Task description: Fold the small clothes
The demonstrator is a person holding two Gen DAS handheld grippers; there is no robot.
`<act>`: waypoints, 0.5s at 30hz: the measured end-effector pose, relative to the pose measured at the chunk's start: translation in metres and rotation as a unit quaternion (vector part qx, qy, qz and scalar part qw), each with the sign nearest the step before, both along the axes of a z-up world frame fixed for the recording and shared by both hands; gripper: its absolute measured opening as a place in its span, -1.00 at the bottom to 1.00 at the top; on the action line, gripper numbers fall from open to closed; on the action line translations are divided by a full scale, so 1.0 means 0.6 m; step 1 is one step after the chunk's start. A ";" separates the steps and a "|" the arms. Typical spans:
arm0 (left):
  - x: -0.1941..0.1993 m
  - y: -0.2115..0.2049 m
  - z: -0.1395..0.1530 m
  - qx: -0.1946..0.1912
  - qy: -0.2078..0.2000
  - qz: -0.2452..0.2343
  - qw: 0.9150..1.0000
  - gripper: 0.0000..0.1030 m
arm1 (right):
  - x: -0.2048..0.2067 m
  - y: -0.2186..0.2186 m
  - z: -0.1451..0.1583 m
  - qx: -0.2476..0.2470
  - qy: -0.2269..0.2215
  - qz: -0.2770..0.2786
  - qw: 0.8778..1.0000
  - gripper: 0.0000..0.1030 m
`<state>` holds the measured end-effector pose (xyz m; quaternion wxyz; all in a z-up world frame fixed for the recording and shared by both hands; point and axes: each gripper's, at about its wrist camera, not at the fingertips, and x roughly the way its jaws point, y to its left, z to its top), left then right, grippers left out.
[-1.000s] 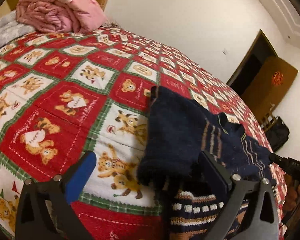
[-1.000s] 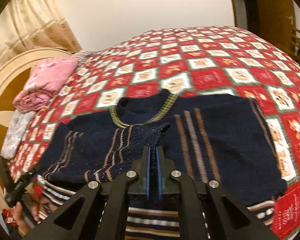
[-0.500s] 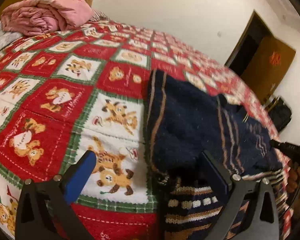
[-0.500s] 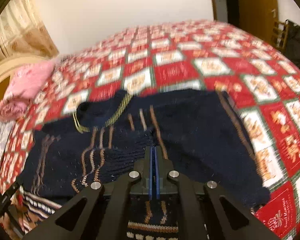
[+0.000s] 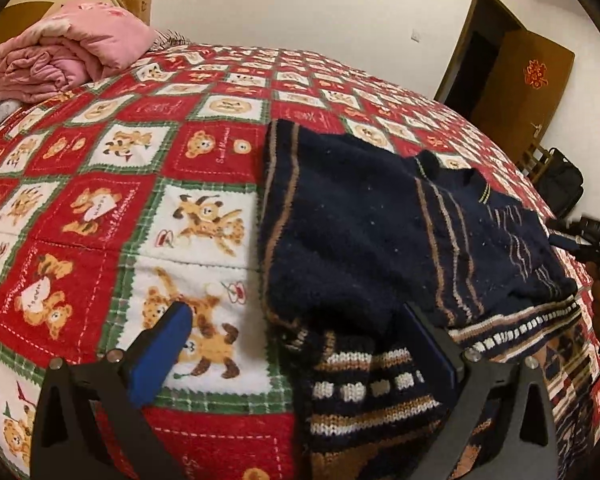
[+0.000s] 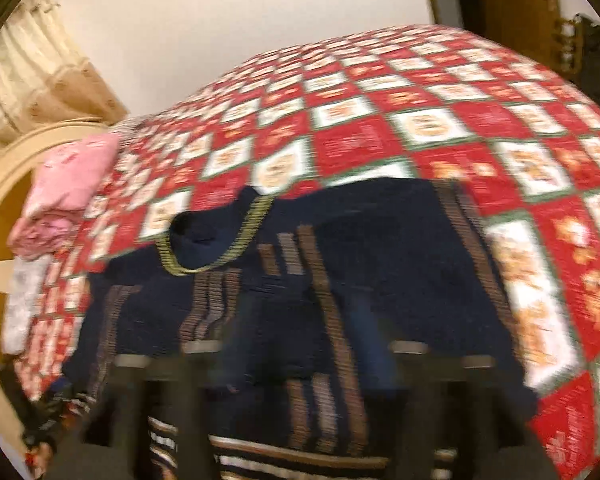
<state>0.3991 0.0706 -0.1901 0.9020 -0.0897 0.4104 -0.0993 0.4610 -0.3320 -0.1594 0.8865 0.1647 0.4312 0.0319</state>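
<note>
A navy knit sweater (image 5: pixel 360 232) with tan stripes lies on the red bear-print bedspread (image 5: pixel 100 208), both sleeves folded over its body. It also shows in the right wrist view (image 6: pixel 380 248), collar at the left. My left gripper (image 5: pixel 296 340) is open, its blue-padded fingers (image 5: pixel 160 348) spread over the sweater's patterned hem; nothing is held. My right gripper (image 6: pixel 300 344) is blurred by motion; its fingers stand apart above the sweater's hem and hold nothing.
A folded pink blanket (image 5: pixel 60 60) lies at the head of the bed beside a cream headboard (image 6: pixel 4 176). A brown door (image 5: pixel 520 80) and a dark bag (image 5: pixel 560 184) stand beyond the bed's far side.
My right gripper has opened and let go of the sleeve, which now lies folded on the sweater's body. My left gripper stayed open and shifted a little; the near sleeve has settled flat.
</note>
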 end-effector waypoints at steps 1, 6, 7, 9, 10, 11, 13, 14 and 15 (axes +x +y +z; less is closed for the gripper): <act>0.000 -0.001 0.000 -0.001 0.000 0.000 1.000 1.00 | 0.009 0.012 -0.004 -0.018 0.007 0.004 1.000 0.26; 0.001 0.000 -0.001 -0.004 0.001 0.000 1.000 1.00 | 0.043 0.048 -0.049 -0.109 0.055 0.003 0.993 -0.83; 0.001 0.000 -0.001 -0.005 0.001 0.000 1.000 1.00 | 0.040 0.052 -0.045 -0.127 0.044 0.006 0.991 -0.87; 0.002 0.000 -0.001 -0.004 0.001 0.000 1.000 1.00 | 0.036 0.047 -0.042 -0.148 0.036 -0.008 0.988 -0.89; 0.001 0.000 -0.001 -0.004 0.001 -0.001 1.000 1.00 | 0.037 0.043 -0.043 -0.145 0.037 -0.012 0.989 -0.90; 0.002 0.000 -0.001 -0.005 0.001 -0.002 1.000 1.00 | 0.040 0.035 -0.045 -0.142 0.039 -0.015 0.989 -0.90; 0.003 0.000 -0.001 -0.003 0.004 -0.002 1.000 1.00 | 0.043 0.027 -0.052 -0.154 0.047 -0.025 0.987 -0.90; 0.003 -0.001 -0.001 -0.002 0.004 -0.002 1.000 1.00 | 0.040 0.023 -0.053 -0.148 0.048 -0.026 0.987 -0.89; 0.004 -0.002 -0.002 -0.001 0.004 -0.002 1.000 1.00 | 0.040 0.025 -0.050 -0.150 0.047 -0.022 0.987 -0.89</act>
